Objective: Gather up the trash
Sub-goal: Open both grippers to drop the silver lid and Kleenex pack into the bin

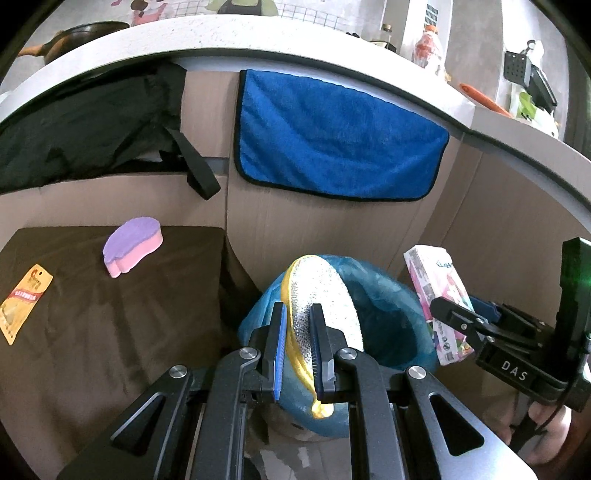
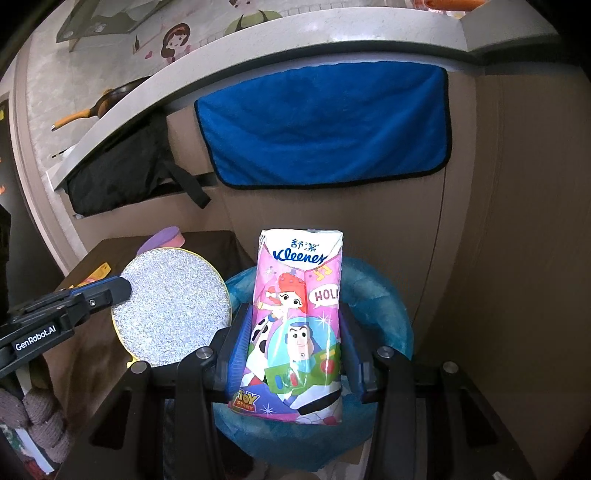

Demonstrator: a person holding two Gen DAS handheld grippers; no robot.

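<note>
The grey worktop (image 1: 280,37) curves across the top of both views, its front edge overhanging wood-grain cabinet fronts (image 1: 295,229); on it sit one dark frying pan (image 1: 85,33) at the left and some bottles further right. One blue towel (image 2: 325,125) with black piping hangs flat against the cabinet, and one black bag (image 1: 85,122) fills an open recess to its left, a strap dangling over the edge. Below the recess stands one low brown-covered surface (image 1: 110,314), its right edge just beside the bin. One bin, lined with a blue bag (image 2: 380,306), stands between that surface and the cabinet, its mouth open upward with free space inside. The left tool (image 1: 297,343) is clamped on one round silver scrubbing pad (image 1: 321,295) with a yellow rim, held edge-on over the left side of the bin's mouth. The right tool (image 2: 295,354) grips one Kleenex tissue pack (image 2: 299,325) printed with Toy Story characters, upright, above the bin's opening; in the left wrist view the pack sits near the bin's right rim. Pad and pack are near each other but apart. On the brown surface lie one purple-and-pink sponge (image 1: 133,245) toward the back and one orange packet (image 1: 24,302) near the left edge, well apart from each other.
</note>
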